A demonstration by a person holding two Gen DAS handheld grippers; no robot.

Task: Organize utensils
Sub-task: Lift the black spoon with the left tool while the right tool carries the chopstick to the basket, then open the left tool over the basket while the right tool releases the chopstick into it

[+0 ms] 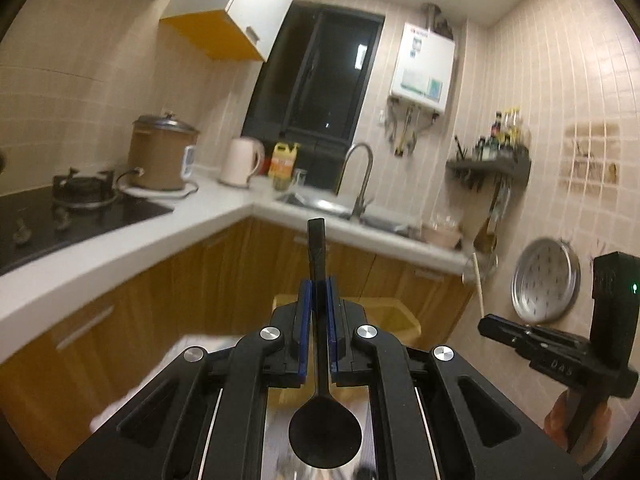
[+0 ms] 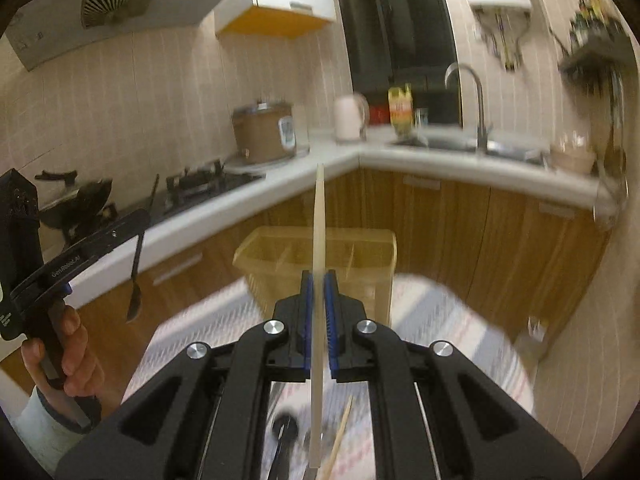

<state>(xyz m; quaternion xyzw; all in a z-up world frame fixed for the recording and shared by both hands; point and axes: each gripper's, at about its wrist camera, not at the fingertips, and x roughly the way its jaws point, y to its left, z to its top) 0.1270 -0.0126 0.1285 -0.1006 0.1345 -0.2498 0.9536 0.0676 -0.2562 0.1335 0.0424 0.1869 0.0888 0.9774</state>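
Black spoon (image 1: 325,432) held in my left hand-held gripper (image 1: 317,320), the blue pads clenched on its handle partway along, bowl toward the camera and handle end pointing forward; I judge this mid-handle hold keeps the spoon from swinging while it is carried. A pale flat stick, probably a chopstick (image 2: 319,280), is clamped the same way in my right hand-held gripper (image 2: 319,312), its tip reaching forward and its tail hanging below the jaws. Both utensils are lifted clear of the surface, each pointing roughly toward the translucent yellow utensil holder (image 2: 372,268), which stands ahead on a striped cloth (image 2: 460,332) and shows inner dividers; I judge that to be where the pieces are meant to go, sorted by compartment. More utensils, among them a thin wooden stick (image 2: 340,436) and a dark piece I cannot identify, lie under the right hand-held gripper, so sorting looks far from finished. Beyond lie the kitchen tabletop (image 1: 160,240), the gas hob (image 1: 80,200), a rice cooker (image 1: 162,156), a kettle (image 1: 240,162) and the sink with its tap (image 1: 360,176)
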